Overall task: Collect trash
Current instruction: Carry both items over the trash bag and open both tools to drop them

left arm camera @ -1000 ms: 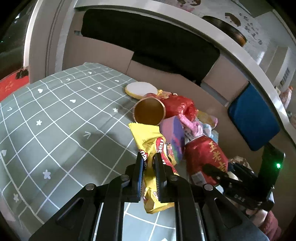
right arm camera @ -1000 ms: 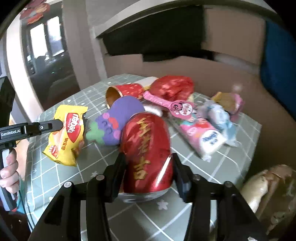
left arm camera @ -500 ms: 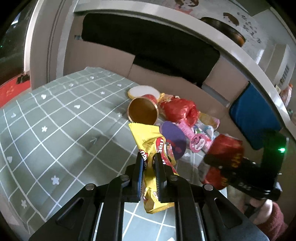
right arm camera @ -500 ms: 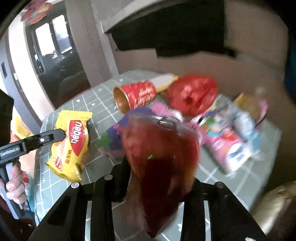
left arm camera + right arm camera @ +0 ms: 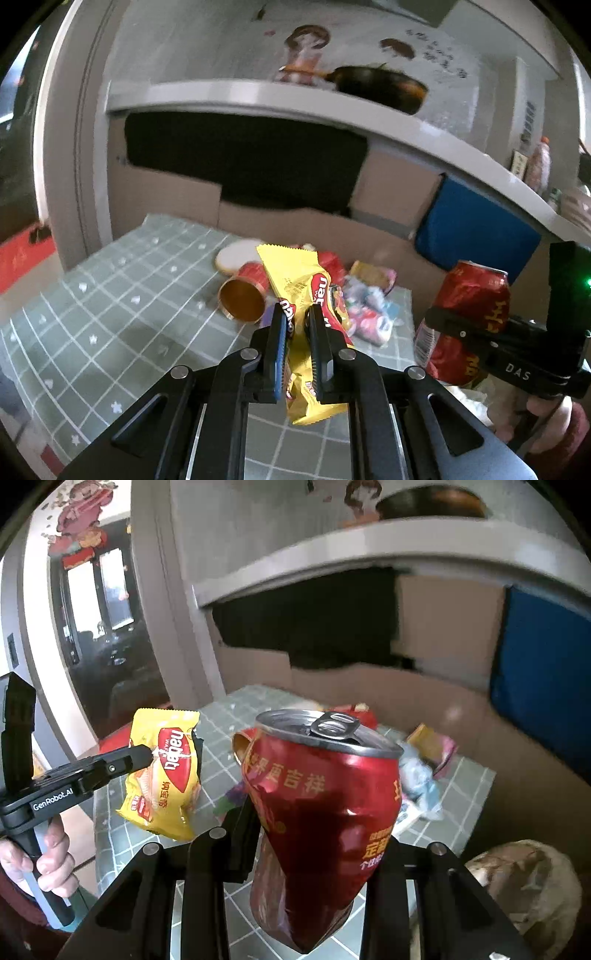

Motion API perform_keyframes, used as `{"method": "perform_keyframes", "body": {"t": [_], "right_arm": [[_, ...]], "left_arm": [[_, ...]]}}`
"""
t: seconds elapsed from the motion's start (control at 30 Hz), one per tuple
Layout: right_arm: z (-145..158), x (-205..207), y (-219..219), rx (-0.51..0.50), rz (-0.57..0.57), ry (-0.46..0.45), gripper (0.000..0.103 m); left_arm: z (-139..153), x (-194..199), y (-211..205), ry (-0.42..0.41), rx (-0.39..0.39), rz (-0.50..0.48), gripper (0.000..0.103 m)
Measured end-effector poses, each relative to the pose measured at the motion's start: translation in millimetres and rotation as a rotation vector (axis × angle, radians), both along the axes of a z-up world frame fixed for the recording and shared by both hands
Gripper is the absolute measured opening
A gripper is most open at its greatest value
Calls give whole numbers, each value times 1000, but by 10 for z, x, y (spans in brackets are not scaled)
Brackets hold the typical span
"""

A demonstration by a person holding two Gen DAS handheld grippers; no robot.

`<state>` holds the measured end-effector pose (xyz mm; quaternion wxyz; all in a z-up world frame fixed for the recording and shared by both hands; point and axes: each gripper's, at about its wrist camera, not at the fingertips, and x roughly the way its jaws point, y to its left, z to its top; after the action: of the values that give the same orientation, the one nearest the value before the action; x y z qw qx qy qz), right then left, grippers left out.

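My left gripper (image 5: 295,325) is shut on a yellow snack wrapper (image 5: 299,280), which hangs in the air above the table. The right wrist view shows the same wrapper (image 5: 162,771) pinched at the left gripper's tip (image 5: 147,755). My right gripper (image 5: 317,812) is shut on a dented red drink can (image 5: 321,805), held upright off the table; the can hides its fingertips. In the left wrist view the can (image 5: 465,317) hangs at the right in the right gripper (image 5: 443,328).
On the green checked tablecloth (image 5: 110,317) lie a red paper cup on its side (image 5: 243,295), a white lid (image 5: 236,258) and a heap of pink, blue and red wrappers (image 5: 365,302). A brown bag (image 5: 528,890) sits at lower right. Cardboard wall (image 5: 369,236) behind.
Both grippers have risen from the table, lifting the yellow wrapper and the red can clear of the cloth. The can now stands upright and its sides are squeezed in.
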<state>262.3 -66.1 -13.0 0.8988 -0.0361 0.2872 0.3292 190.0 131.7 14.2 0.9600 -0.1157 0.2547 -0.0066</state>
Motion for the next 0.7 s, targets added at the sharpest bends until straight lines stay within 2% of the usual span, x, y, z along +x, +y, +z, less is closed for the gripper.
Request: {"method": "perform_keyframes", "body": {"t": [0.17,0.37,0.53,0.7], "right_arm": [[219,-189,-283,23,-36,-49,31],[431,-402,-725,28,-121,-109,31],[534,-587,-1140,8,-224,-167,31],[560,-682,-1563,8,-330,-170,31]], "left_arm": [[193,-26,-299,-43,40,-49,12],[342,18,-828,-80,74,-155,12],[327,164,-1275,-66,43,-282,12],[219,334,-1687,-52,30,-399,12]]}}
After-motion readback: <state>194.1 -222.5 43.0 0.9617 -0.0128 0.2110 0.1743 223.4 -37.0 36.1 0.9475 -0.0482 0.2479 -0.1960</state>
